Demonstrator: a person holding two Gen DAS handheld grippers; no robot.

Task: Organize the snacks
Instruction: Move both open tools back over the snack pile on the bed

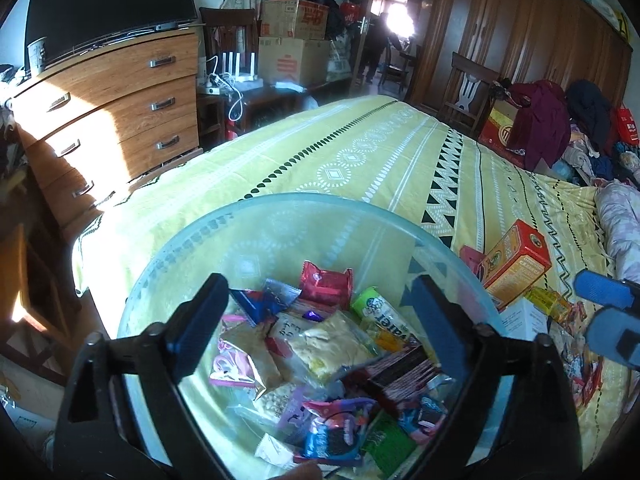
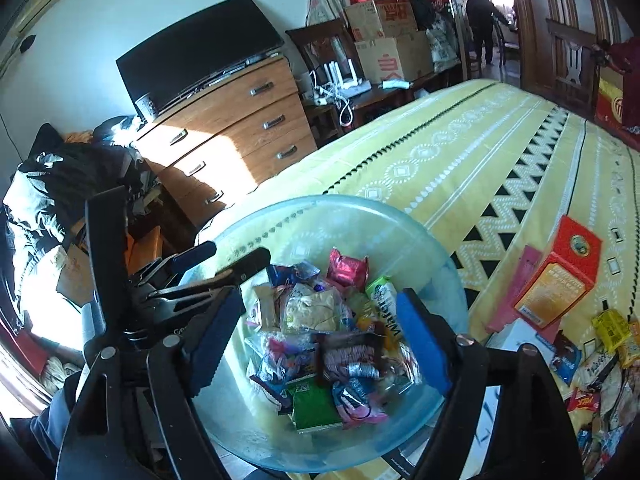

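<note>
A clear glass bowl (image 1: 320,200) (image 2: 340,200) sits on the yellow patterned bedsheet, holding several snack packets (image 1: 320,352) (image 2: 320,344). My left gripper (image 1: 320,304) hangs over the bowl with its jaws wide open and nothing between the pads. In the right wrist view the left gripper (image 2: 222,258) shows at the bowl's left rim. My right gripper (image 2: 318,316) is open above the packets too, gripping nothing. From the left wrist view the right gripper (image 1: 608,310) is at the right edge. An orange box (image 1: 516,264) (image 2: 560,276) and loose snacks (image 2: 600,360) lie right of the bowl.
A wooden dresser (image 1: 112,92) (image 2: 240,132) with a TV on top stands left of the bed. Stacked cardboard boxes (image 1: 296,40) and a chair sit by the far wall. Clothes (image 1: 560,120) pile at the bed's far right. A person (image 1: 376,48) stands in the doorway.
</note>
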